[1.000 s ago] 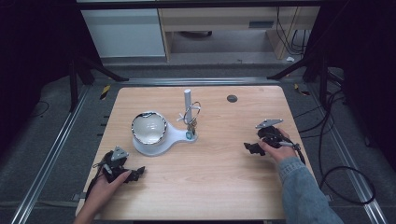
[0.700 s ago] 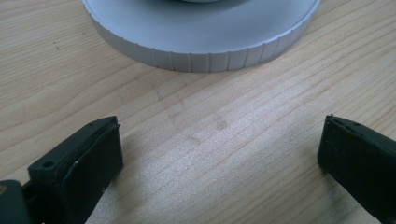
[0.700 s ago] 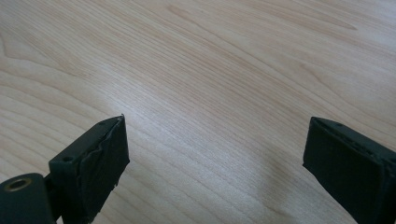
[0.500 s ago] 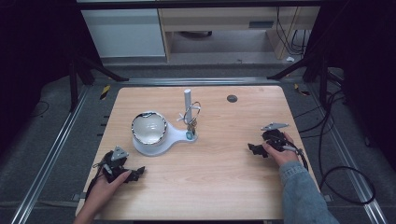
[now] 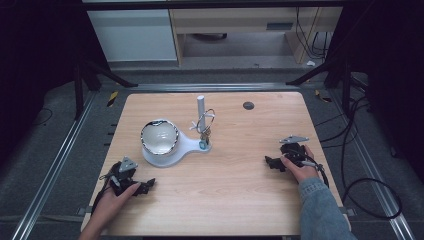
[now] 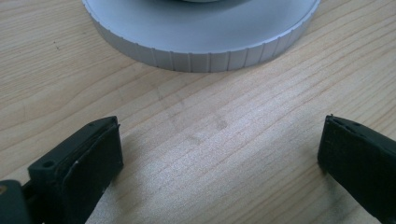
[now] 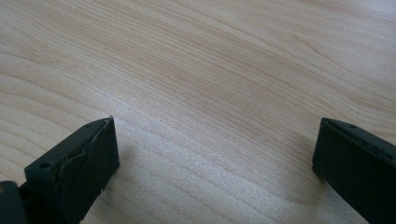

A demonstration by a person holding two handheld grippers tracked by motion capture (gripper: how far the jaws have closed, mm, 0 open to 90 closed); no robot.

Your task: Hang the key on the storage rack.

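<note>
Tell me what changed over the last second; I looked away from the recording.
The right tongs sank to the table, their jaws just opening wider, nothing between them. The left tongs, white stand and bowl stayed put.

Pale wood-grain table (image 5: 240,200); black left gripper (image 5: 137,187) and black right gripper (image 5: 272,162). Ahead of the left fingers, a white ribbed-edged base (image 6: 201,42) with a shiny silver bowl (image 5: 159,137).

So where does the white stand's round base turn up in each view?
High view: white stand base, left of centre, under the bowl.
Left gripper view: its ribbed edge at top, beyond the open fingers.
Right gripper view: not in it.
Shared landmark: the wooden tabletop.
</note>
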